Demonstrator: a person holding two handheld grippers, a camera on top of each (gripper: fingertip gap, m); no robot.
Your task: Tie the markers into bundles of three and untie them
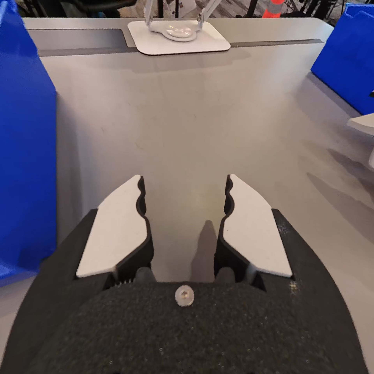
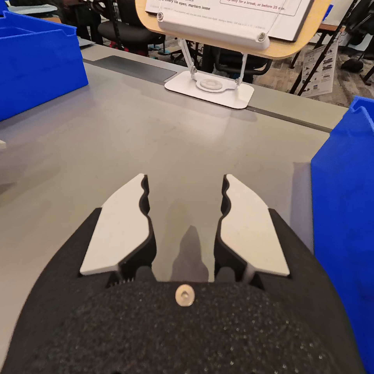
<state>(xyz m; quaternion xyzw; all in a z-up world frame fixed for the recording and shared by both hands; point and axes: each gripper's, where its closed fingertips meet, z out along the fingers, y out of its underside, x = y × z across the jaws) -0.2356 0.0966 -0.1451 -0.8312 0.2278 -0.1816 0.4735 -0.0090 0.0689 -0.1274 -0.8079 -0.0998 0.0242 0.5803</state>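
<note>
No markers or ties show in either view. My left gripper (image 1: 185,176) is open and empty, its white-and-black fingers spread over the bare grey table (image 1: 182,121). My right gripper (image 2: 185,175) is open and empty too, held just above the same table (image 2: 141,145). A white edge of the right gripper shows at the far right of the left wrist view (image 1: 362,127). The insides of the blue bins are hidden.
A blue bin (image 1: 24,141) stands close on the left and another (image 1: 344,66) at the right. In the right wrist view they show at left (image 2: 36,66) and close right (image 2: 346,202). A white stand (image 2: 210,89) holding a sheet board sits at the table's far edge.
</note>
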